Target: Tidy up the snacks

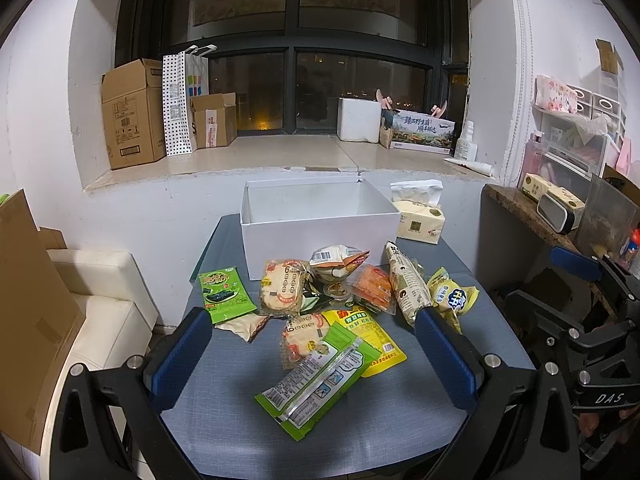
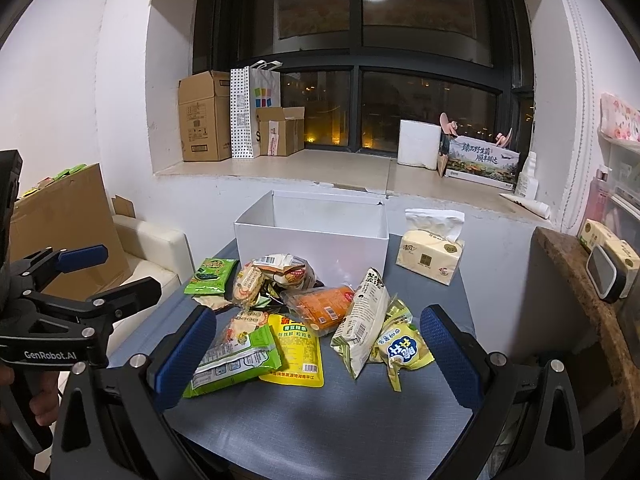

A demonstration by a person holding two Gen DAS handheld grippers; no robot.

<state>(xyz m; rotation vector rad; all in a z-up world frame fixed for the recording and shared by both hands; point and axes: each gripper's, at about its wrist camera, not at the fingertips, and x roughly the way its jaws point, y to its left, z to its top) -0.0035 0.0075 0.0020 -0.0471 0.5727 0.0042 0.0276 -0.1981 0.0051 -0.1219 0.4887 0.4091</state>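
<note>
Two grippers hang over a grey-blue table (image 1: 224, 408) strewn with snack packets, each with its jaws spread wide and nothing between them. The left gripper (image 1: 314, 356) has a long green packet (image 1: 316, 380) lying flat between its fingers, untouched; a yellow packet (image 1: 370, 336) sits just beyond it, partly under it. From the right wrist view, the right gripper (image 2: 316, 354) frames that same yellow packet (image 2: 298, 350) and, toward its right finger, a cream-and-black bag (image 2: 362, 320) leaning on a small yellow pouch (image 2: 402, 350).

Only the right wrist view shows the left gripper from the side, off to the left. The left wrist view alone shows drawer units (image 1: 576, 132) at far right.

Beyond both sets of fingers stands an open white box (image 1: 320, 236), its front wall close behind the heap. A tissue pack (image 2: 432, 256) rests right of it. Behind, a sill under a dark window (image 2: 360, 40) carries cardboard boxes (image 2: 204, 116) and a dotted paper bag (image 2: 252, 108).
</note>
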